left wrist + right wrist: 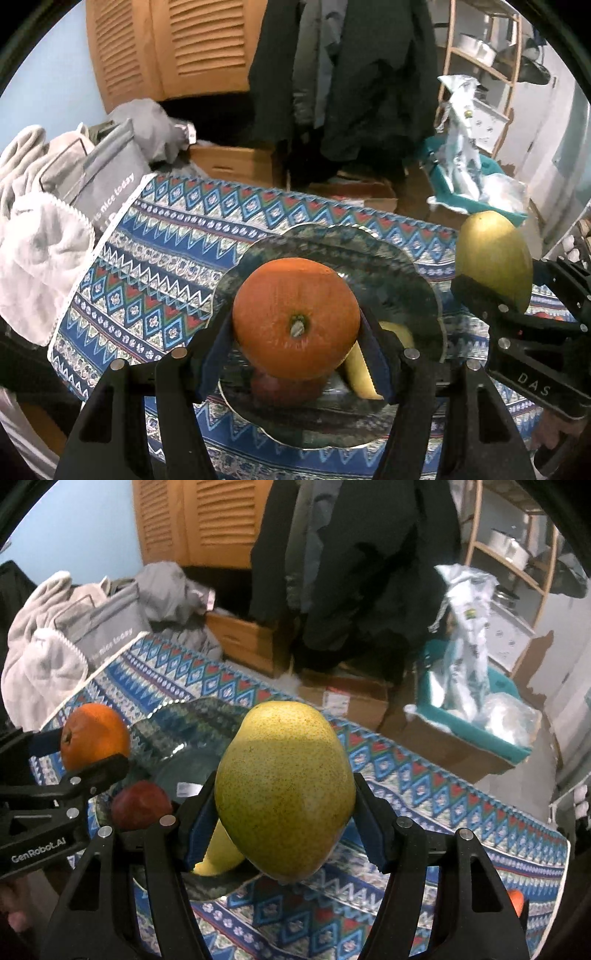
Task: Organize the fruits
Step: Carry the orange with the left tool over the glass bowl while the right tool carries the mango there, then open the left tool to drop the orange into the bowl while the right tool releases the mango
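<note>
My left gripper [295,332] is shut on an orange [295,321] and holds it above a glass plate [399,280] on the patterned cloth. A red apple [288,387] and a yellow fruit [360,373] lie on the plate under it. My right gripper [284,819] is shut on a green-yellow mango [284,794], held above the plate's right side [199,716]. The mango also shows in the left wrist view [495,254], and the orange [94,734], apple [140,808] and yellow fruit [218,856] in the right wrist view.
A blue patterned cloth [166,258] covers the table. Towels [40,251] and a grey bag [107,181] lie at the left edge. Cardboard boxes [347,698] and a teal bin [476,723] stand beyond the far edge. Another orange fruit [517,901] sits at the right.
</note>
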